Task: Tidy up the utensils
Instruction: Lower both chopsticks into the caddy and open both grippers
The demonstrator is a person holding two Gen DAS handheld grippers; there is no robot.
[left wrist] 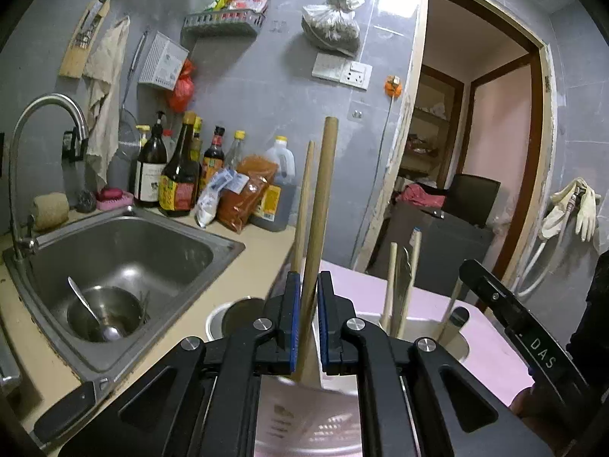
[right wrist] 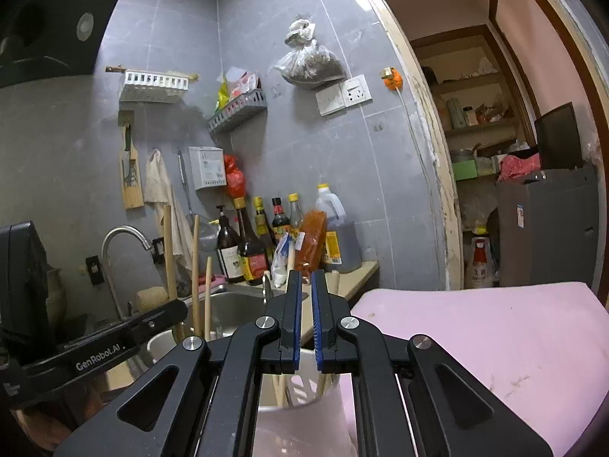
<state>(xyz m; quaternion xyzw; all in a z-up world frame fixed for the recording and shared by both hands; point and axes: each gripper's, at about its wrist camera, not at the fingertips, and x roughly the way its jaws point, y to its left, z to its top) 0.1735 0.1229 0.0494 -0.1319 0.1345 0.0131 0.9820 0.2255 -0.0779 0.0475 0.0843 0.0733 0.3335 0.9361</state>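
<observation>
My left gripper [left wrist: 305,289] is shut on a long wooden utensil handle [left wrist: 319,205] that stands almost upright; a second thinner wooden stick [left wrist: 303,205] stands just behind it. Below it is a white utensil holder [left wrist: 455,342] with several wooden handles and a metal utensil [left wrist: 403,285] standing in it, on a pink surface [left wrist: 491,358]. My right gripper [right wrist: 306,285] hovers above the same holder [right wrist: 304,384], its jaws slightly apart with nothing between them. The left gripper's body [right wrist: 114,339] and its wooden handle [right wrist: 169,255] show at the left of the right wrist view.
A steel sink [left wrist: 160,236] holds a metal bowl [left wrist: 125,312] with a spoon [left wrist: 91,312]. Sauce bottles [left wrist: 179,175] and packets line the wall by the tap [left wrist: 45,106]. A steel pot [left wrist: 228,320] sits beside the holder. A doorway [left wrist: 475,152] opens at the right.
</observation>
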